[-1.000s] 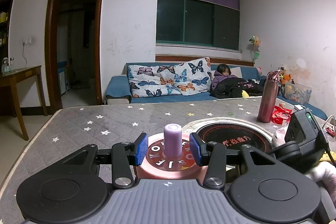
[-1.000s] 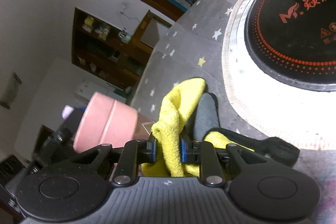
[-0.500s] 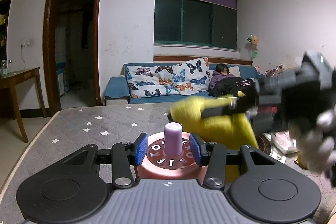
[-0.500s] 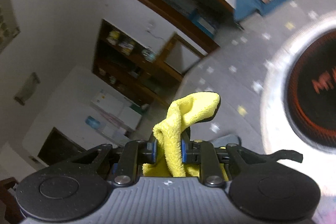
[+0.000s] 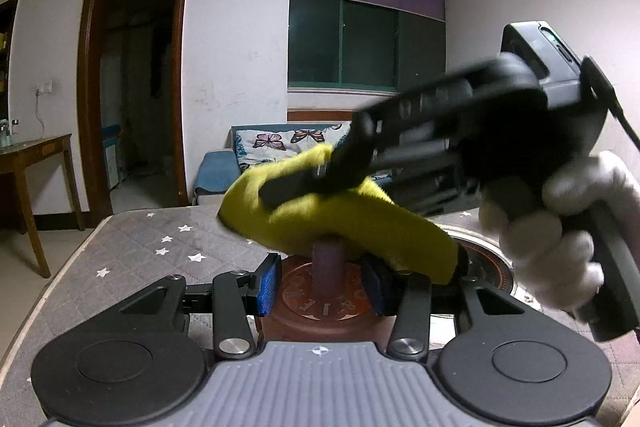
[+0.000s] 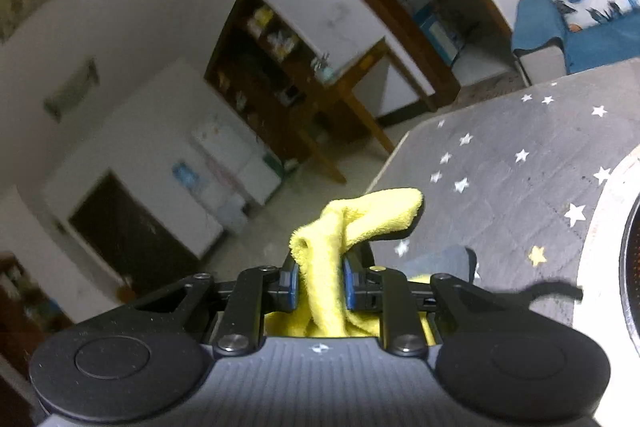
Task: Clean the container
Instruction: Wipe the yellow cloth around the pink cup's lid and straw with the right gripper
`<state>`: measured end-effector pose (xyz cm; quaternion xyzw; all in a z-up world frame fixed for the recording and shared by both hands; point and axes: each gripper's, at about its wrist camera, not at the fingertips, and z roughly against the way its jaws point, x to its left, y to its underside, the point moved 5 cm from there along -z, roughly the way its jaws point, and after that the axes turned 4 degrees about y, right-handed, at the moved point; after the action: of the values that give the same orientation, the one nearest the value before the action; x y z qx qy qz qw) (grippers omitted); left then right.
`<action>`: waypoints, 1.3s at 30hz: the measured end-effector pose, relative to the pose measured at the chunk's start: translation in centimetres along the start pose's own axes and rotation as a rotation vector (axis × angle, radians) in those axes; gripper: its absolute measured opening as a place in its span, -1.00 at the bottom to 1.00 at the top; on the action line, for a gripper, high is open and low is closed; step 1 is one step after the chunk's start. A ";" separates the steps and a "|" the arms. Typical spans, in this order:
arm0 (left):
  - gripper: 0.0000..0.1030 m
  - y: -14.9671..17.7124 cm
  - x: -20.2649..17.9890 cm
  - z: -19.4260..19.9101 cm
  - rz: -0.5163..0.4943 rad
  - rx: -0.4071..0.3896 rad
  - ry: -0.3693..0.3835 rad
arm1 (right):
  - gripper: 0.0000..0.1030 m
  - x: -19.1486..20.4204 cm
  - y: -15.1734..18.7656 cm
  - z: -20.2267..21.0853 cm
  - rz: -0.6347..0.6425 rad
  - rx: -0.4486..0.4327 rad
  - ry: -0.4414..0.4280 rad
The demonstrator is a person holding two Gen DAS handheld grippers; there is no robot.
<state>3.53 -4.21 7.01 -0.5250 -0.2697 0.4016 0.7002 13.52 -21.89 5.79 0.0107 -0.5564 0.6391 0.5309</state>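
A round pink container (image 5: 320, 311) with a lettered lid and a purple knob (image 5: 328, 267) sits between the blue pads of my left gripper (image 5: 324, 285), which is shut on it. My right gripper (image 6: 319, 285) is shut on a yellow cloth (image 6: 340, 247). In the left wrist view that cloth (image 5: 320, 215) hangs over the container's knob and covers its top. The right gripper shows there above the cloth, held by a gloved hand (image 5: 560, 235).
The grey star-patterned table cover (image 5: 132, 251) lies under the container. A round black induction hob (image 5: 486, 267) is set in the table to the right. A wooden side table (image 5: 36, 155) stands far left, a blue sofa (image 5: 216, 171) behind.
My right gripper has lifted the yellow cloth off the table and swung it left, over the container's knob. The left gripper and container have stayed put.
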 end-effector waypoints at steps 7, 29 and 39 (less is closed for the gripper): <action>-0.07 0.2 -0.2 0.3 -0.008 -0.008 -0.003 | -0.62 -1.5 0.2 0.6 -0.104 0.036 -0.014; -0.03 0.5 -0.1 -0.3 0.001 -0.016 -0.019 | -0.62 1.4 -0.3 2.4 -0.016 0.044 -0.105; -0.13 0.5 0.1 -0.3 0.007 -0.016 -0.009 | -0.63 5.1 0.1 -2.1 0.255 0.122 0.110</action>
<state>3.67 -4.21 6.49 -0.5298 -0.2741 0.4042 0.6934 12.48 -16.94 7.97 -0.0627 -0.4836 0.7335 0.4735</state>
